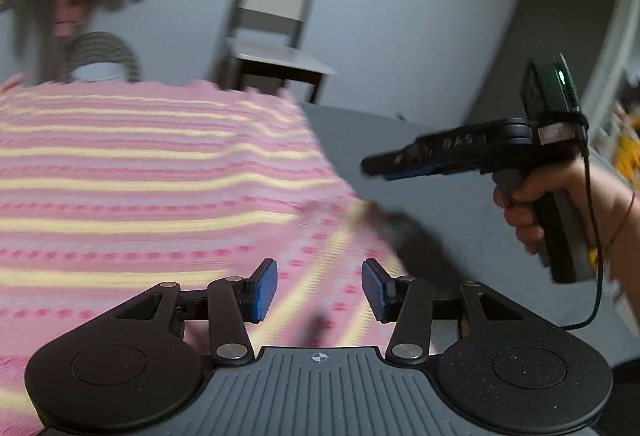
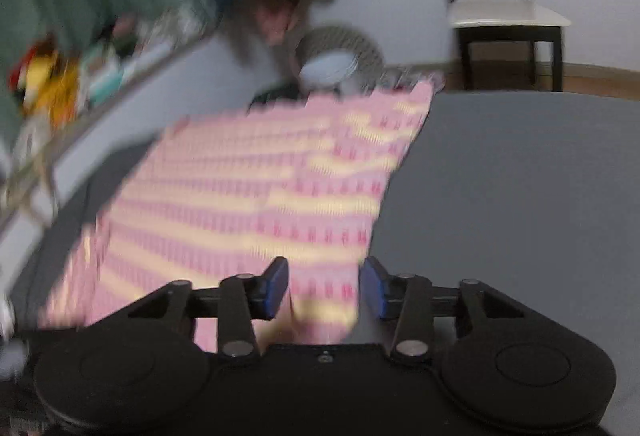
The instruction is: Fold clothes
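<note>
A pink garment with pale yellow stripes lies spread on a dark grey table, covering the left part of the surface, while the right part is bare and gives wide room to move. Both views are blurred, so fine detail of the cloth is lost. The left gripper hangs low over the garment near its right-hand edge, its blue pads held well apart with nothing between them; striped cloth shows through the gap. In the left view, the garment's right edge runs diagonally down toward the gripper, and bare grey table lies just beyond it. The right gripper is also spread open and holds nothing; it sits at the garment's near right corner, where a rounded fold of cloth lies between its fingers, though I cannot tell whether they touch it. Seen from the left, the right gripper is held by a hand above the bare table, apart from the cloth. Beyond the far table edge stands a chair against a pale wall. To the left, a shelf of blurred, colourful items crowds that side.
</note>
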